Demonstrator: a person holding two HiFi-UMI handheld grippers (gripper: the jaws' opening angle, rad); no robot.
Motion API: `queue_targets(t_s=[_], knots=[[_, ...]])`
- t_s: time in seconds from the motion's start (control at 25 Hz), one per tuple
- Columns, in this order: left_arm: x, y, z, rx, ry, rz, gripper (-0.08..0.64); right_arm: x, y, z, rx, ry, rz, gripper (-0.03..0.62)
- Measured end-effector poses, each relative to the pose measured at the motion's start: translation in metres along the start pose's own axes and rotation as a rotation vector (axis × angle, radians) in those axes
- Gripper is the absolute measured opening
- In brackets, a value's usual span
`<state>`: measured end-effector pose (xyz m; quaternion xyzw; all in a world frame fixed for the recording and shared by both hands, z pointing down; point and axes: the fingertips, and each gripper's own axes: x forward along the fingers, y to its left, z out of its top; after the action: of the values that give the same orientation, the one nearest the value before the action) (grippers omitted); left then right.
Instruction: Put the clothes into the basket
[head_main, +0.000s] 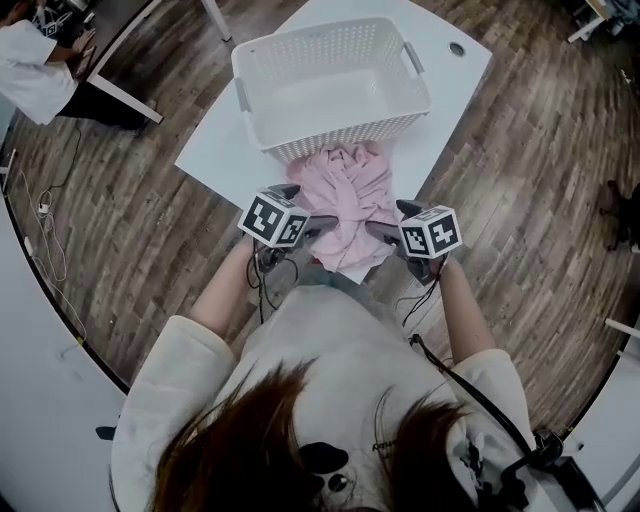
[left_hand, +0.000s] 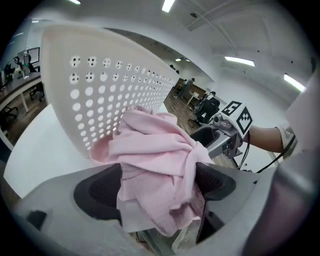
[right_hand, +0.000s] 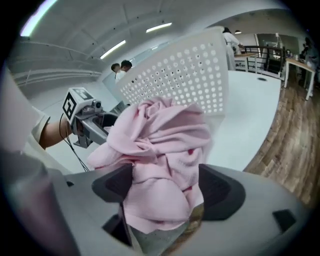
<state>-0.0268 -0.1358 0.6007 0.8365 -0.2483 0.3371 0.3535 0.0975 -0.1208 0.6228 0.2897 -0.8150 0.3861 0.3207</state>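
- The pink garment (head_main: 345, 205) lies bunched on the near edge of the white table (head_main: 215, 160). It touches the outside of the near wall of the white perforated laundry basket (head_main: 345, 138) and is not yet in it.
- The basket stands upright and empty just behind the garment, so I judge a short lift up and over the wall would drop the cloth in.
- The left gripper (left_hand: 157, 187) has its 2 jaws spread wide, with a thick fold of the pink cloth filling the gap. The pads flank the cloth rather than clamp it.
- The right gripper (right_hand: 165, 190) mirrors this from the opposite side, jaws equally wide around its own bunch of cloth and nothing pinched.
- Both tools angle downward at opposite sides of the heap, probably so the loose cloth can be gathered from 2 ends without trailing.
- Closing both jaws looks like the next step.
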Motion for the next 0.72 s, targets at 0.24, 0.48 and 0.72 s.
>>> queue_targets(t_s=[0.24, 0.48, 0.72], knots=[[0.028, 0.001, -0.010, -0.057, 0.031, -0.050, 0.457, 0.035, -0.006, -0.017, 0.012, 0.141, 0.100, 0.387], [0.051, -0.006, -0.015, -0.093, 0.022, -0.089, 0.457, 0.048, 0.006, -0.015, -0.049, 0.179, 0.115, 0.313], [0.062, -0.016, -0.012, -0.098, -0.020, -0.059, 0.437, 0.049, 0.020, -0.008, -0.166, 0.123, 0.053, 0.184]])
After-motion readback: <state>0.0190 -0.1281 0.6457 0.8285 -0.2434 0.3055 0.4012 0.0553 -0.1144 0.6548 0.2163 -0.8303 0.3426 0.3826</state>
